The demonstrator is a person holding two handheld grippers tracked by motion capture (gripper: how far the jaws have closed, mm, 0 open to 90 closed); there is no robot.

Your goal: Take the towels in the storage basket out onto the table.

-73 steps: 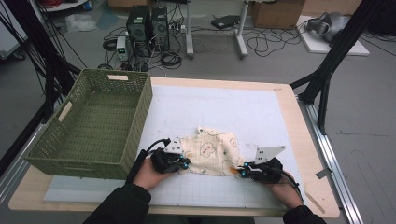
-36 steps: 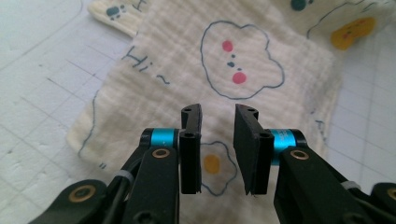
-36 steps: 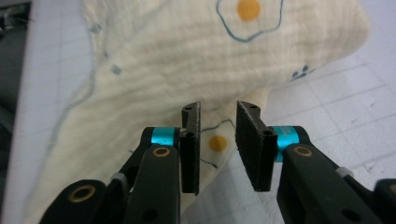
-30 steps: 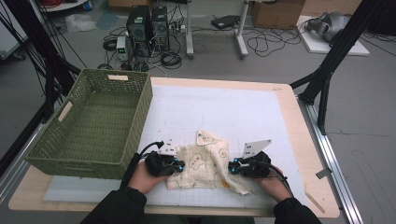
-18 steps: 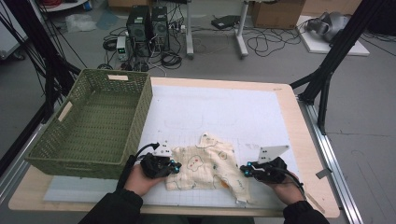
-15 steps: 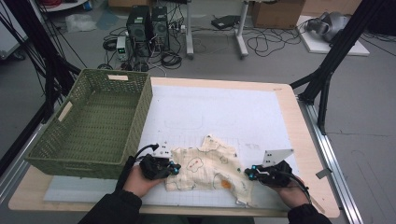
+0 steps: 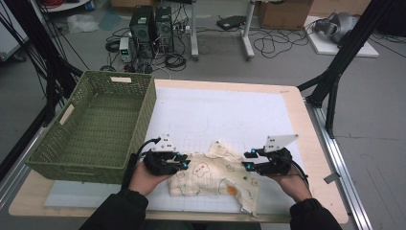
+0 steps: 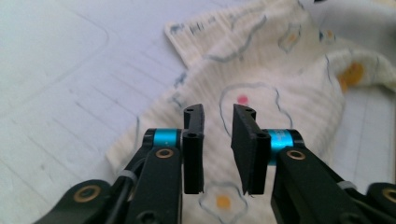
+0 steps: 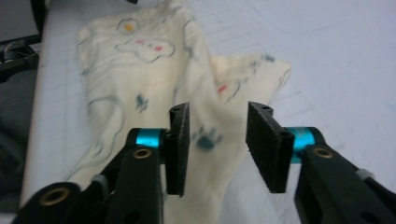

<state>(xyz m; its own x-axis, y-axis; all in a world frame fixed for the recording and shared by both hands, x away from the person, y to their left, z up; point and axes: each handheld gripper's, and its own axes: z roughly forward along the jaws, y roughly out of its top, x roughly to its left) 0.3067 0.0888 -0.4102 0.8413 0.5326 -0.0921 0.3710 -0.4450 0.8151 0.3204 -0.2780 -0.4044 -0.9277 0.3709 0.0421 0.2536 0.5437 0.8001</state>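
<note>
The basket (image 7: 93,127) stands on the table's (image 7: 311,143) left part, well left of the cloth (image 7: 215,175). The left gripper (image 7: 184,163) hovers at the cloth's left edge. Its jaws have just been opening and now stand a narrow gap apart, with nothing pinched between them; in the left gripper view (image 8: 218,149) the cloth (image 8: 261,79) lies below and beyond the pads. The cream cloth, printed with small figures, lies rumpled on the white mat (image 7: 225,115) near the table's front edge, right of the basket. The right gripper (image 7: 248,160) hangs over the cloth's right edge. Its jaws have also just been opening, are moderately apart and hold nothing; the cloth (image 9: 130,79) lies beneath them in the right gripper view (image 9: 219,149).
</note>
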